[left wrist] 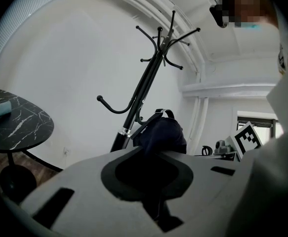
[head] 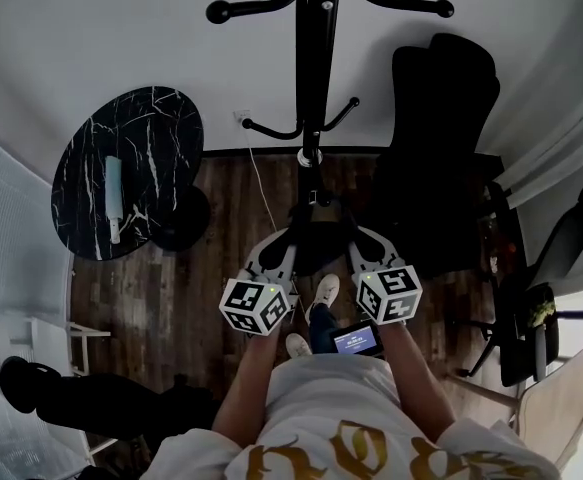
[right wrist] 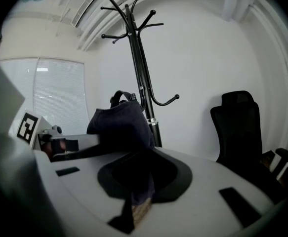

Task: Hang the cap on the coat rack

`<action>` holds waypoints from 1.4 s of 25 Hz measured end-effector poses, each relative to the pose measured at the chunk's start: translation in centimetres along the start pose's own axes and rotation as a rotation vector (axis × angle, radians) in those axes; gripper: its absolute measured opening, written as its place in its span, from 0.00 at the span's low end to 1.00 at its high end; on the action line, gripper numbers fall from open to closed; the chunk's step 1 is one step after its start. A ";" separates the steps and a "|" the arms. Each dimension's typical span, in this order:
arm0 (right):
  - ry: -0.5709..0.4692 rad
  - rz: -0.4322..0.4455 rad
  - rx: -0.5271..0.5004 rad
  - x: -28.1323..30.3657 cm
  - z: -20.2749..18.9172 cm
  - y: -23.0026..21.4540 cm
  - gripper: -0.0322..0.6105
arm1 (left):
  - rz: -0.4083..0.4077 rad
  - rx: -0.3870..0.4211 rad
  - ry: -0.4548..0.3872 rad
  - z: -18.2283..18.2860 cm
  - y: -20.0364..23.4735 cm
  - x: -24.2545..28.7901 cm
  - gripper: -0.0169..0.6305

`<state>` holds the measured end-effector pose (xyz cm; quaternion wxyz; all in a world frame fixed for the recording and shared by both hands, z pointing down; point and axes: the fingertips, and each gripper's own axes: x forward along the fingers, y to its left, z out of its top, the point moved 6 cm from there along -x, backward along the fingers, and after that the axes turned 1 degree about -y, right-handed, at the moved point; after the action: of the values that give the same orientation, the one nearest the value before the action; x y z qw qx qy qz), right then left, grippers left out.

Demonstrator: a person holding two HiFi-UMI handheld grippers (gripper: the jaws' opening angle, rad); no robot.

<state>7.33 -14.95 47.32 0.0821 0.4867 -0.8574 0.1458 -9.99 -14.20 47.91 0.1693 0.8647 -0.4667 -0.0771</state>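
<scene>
Head view: tall black metal coat rack (head: 317, 88) rises directly ahead. Dark navy fabric cap (head: 318, 240) is held low, just in front of the rack's pole. Left claw (head: 285, 248) and right claw (head: 357, 246) each pinch one side of the cap.

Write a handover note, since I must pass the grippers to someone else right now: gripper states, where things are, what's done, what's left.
Left gripper: shut on one edge of the cap.
Right gripper: shut on the cap's other edge.
Cap: held up between the two grippers, in front of the rack and on the person's side of its pole.
Hooks: every one in view is bare.
Done: cap picked up and brought to the rack.
Left: lift the cap onto a hook, probably one of the low ones, then open both grippers.
</scene>
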 end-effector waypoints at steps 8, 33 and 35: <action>0.012 -0.001 0.019 0.1 -0.3 -0.7 0.11 | 0.003 -0.013 -0.001 -0.4 -0.2 0.5 0.07; 0.048 0.014 0.036 2.2 -1.4 -1.2 0.11 | 0.035 -0.042 0.024 -1.4 1.2 1.0 0.07; 0.056 0.011 0.036 2.4 -1.6 -1.3 0.11 | 0.040 -0.045 0.032 -1.6 1.4 1.1 0.07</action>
<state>7.19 -16.99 49.69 0.0965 0.4792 -0.8546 0.1754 -9.97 -15.49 49.94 0.1977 0.8522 -0.4793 -0.0704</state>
